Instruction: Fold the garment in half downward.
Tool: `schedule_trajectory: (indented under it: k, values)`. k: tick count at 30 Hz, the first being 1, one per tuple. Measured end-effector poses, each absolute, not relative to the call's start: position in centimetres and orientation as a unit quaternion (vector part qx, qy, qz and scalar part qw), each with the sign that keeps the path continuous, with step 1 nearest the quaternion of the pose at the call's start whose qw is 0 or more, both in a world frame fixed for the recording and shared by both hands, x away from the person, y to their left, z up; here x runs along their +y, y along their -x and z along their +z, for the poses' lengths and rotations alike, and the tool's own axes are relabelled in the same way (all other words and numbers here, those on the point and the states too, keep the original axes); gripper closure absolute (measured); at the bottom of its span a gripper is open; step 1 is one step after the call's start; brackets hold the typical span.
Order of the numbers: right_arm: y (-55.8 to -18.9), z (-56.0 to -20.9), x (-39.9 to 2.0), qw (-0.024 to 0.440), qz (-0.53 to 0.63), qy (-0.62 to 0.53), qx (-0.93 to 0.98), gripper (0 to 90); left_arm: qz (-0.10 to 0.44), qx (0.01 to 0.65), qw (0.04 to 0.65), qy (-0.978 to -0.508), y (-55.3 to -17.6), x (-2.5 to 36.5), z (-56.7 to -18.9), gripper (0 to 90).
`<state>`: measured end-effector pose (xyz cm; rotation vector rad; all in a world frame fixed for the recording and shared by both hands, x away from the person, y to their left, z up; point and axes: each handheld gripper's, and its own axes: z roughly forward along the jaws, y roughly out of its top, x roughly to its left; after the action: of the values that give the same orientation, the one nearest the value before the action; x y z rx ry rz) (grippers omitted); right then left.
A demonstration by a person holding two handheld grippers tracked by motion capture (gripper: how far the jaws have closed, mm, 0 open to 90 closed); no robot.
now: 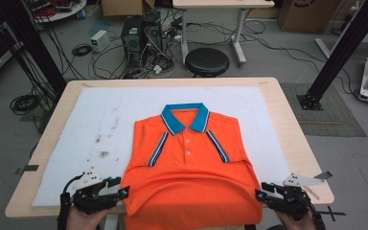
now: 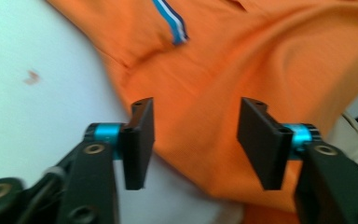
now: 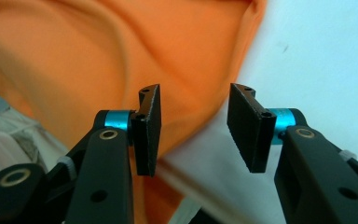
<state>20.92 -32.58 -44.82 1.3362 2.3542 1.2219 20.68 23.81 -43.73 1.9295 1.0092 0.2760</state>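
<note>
Left gripper (image 1: pixel 122 188) and right gripper (image 1: pixel 259 189) released beside orange polo shirt (image 1: pixel 191 167); overhanging hem likely dragged off table edge.

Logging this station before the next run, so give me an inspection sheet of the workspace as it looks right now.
Surface: wooden table under a white mat with dark smudges.
Job's things: orange polo shirt, blue collar, front up, sleeves folded in, hem hanging over the near edge.
Clutter: nothing seen on the mat.
Grippers: left gripper and right gripper open beside the shirt's lower corners, nothing clamped.
Cables: tangle on the floor behind the table.
Surroundings: black stool, computer towers, second table.
</note>
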Motion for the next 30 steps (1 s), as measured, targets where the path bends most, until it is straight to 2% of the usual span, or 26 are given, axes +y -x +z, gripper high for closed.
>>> schedule_trajectory:
  k: [3,5,6,9,10,16,21,23,24,26,27,28,30]
  values:
    - [-20.2,-45.3,-32.1,0.096,0.403,-0.444,0.794,57.2,0.117,0.404,0.433,-0.797,-19.8,23.1,-44.7,43.1]
    - [-20.0,-45.4,-32.0,0.108,0.403,-0.450,0.790,62.6,0.132,0.400,0.421,-0.803,-19.6,22.6,-45.1,47.7]
    - [-20.0,-45.5,-32.0,0.110,0.404,-0.451,0.788,68.3,0.148,0.394,0.418,-0.805,-19.4,22.4,-45.2,51.8]
    - [-20.1,-45.5,-31.8,0.116,0.398,-0.439,0.797,83.4,0.150,0.380,0.421,-0.810,-19.6,22.2,-45.1,77.0]
    - [-20.4,-45.6,-32.1,0.085,0.408,-0.429,0.801,88.7,0.143,0.374,0.426,-0.812,-19.7,22.3,-45.1,86.1]
    - [-20.1,-45.2,-33.1,0.071,0.409,-0.420,0.807,89.6,0.114,0.348,0.448,-0.815,-19.2,24.0,-44.4,86.8]
    - [-19.2,-45.1,-34.3,0.041,0.412,-0.407,0.815,89.6,0.090,0.333,0.450,-0.824,-18.4,25.1,-44.0,86.8]
    - [-18.9,-45.3,-34.5,0.034,0.413,-0.402,0.816,85.8,0.086,0.327,0.451,-0.826,-18.4,25.3,-44.1,86.3]
    - [-18.8,-45.3,-34.5,0.040,0.413,-0.402,0.816,78.3,0.083,0.328,0.457,-0.823,-18.6,25.3,-44.0,84.0]
    - [-18.9,-45.2,-34.5,0.065,0.417,-0.406,0.811,61.2,0.084,0.334,0.466,-0.815,-19.0,25.4,-43.9,67.7]
    - [-19.3,-45.0,-34.4,0.077,0.431,-0.409,0.801,52.3,0.088,0.336,0.471,-0.811,-19.2,25.4,-43.7,55.9]
    - [-19.3,-45.0,-34.4,0.077,0.431,-0.409,0.801,52.3,0.095,0.341,0.477,-0.804,-19.4,25.4,-43.5,55.9]
    - [-19.9,-44.6,-34.1,0.096,0.437,-0.412,0.794,43.3,0.111,0.345,0.481,-0.798,-19.9,25.4,-43.0,49.0]
